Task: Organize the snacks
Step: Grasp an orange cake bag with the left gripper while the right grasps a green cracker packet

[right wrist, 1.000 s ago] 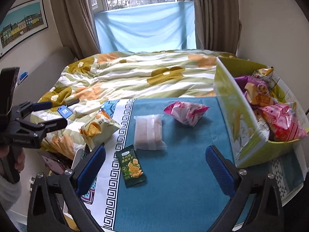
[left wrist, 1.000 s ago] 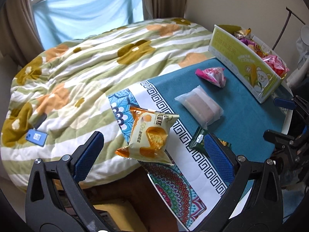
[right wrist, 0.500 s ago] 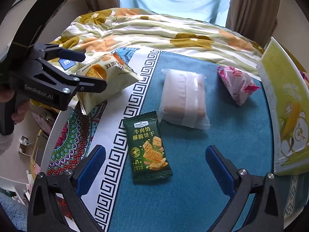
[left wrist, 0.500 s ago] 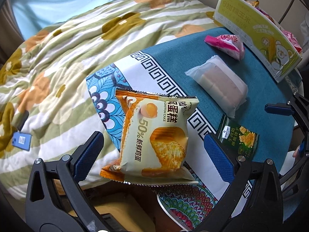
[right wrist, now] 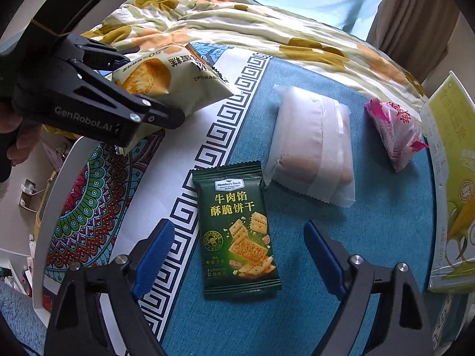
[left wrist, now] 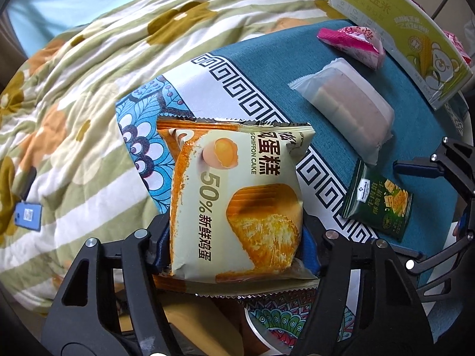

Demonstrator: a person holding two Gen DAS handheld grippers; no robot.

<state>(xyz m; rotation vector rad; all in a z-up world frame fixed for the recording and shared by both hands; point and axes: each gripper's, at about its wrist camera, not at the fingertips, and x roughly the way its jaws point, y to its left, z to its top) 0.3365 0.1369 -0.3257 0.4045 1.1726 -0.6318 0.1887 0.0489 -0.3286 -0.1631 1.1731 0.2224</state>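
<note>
Your left gripper (left wrist: pixel 236 243) has just been closing and now pinches the chiffon cake pack (left wrist: pixel 237 198) by both sides at the table's patterned edge. Your right gripper (right wrist: pixel 237 246) has been closing too, its jaws straddling the green cracker packet (right wrist: pixel 237 228) on the teal cloth (right wrist: pixel 386 222) without touching it. Beyond lie a white wrapped cake (right wrist: pixel 314 145), a pink snack (right wrist: pixel 394 130) and the green box (right wrist: pixel 454 178).

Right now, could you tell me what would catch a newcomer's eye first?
The chiffon cake packet, pinched in the left tool at the table's edge. Next, the green cracker packet lying flat between the right tool's closing but untouching pads. The yellow-green snack box stands behind.
</note>
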